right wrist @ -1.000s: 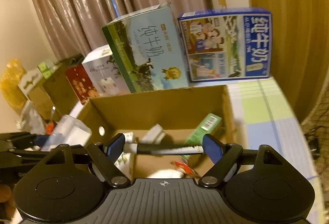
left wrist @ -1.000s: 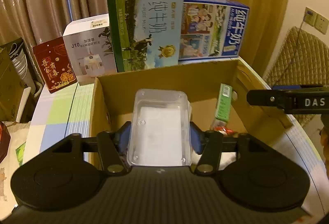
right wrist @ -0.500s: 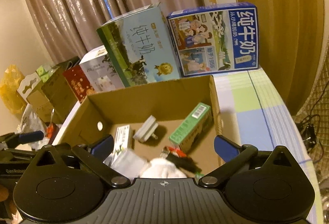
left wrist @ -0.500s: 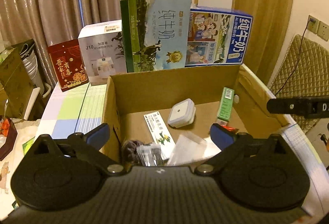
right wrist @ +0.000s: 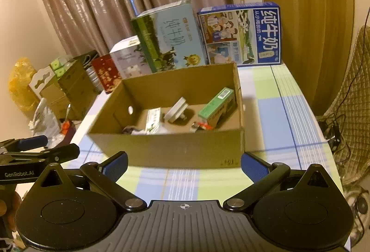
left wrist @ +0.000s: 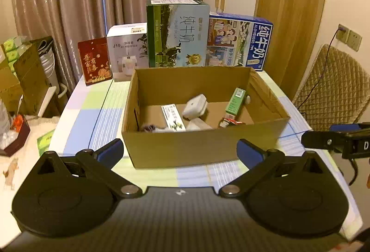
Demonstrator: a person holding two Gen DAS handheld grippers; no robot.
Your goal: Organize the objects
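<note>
An open cardboard box [left wrist: 203,150] [right wrist: 171,150] stands on the checked tablecloth. Inside lie a green carton [left wrist: 235,103] [right wrist: 216,103], a white square case [left wrist: 194,106] [right wrist: 175,110], a white printed packet [left wrist: 173,116] [right wrist: 153,119], a small red-topped item [left wrist: 229,122] [right wrist: 200,126] and clear plastic wrap [left wrist: 198,125]. My left gripper [left wrist: 180,152] hangs open in front of the box's near wall, nothing between its blue pads. My right gripper [right wrist: 183,163] is likewise open and empty before the box. Each gripper's side shows in the other's view.
Behind the box stand a green milk carton case [left wrist: 178,32], a blue milk case [left wrist: 239,40], a white humidifier box [left wrist: 127,51] and a red box [left wrist: 94,60]. A quilted chair [left wrist: 333,88] is at the right; cardboard boxes [left wrist: 20,76] and clutter sit left of the table.
A second ago the left gripper held a clear plastic tub and the right a pen-like stick over the box. Both opened, dropped them inside, and pulled back away from the box.
</note>
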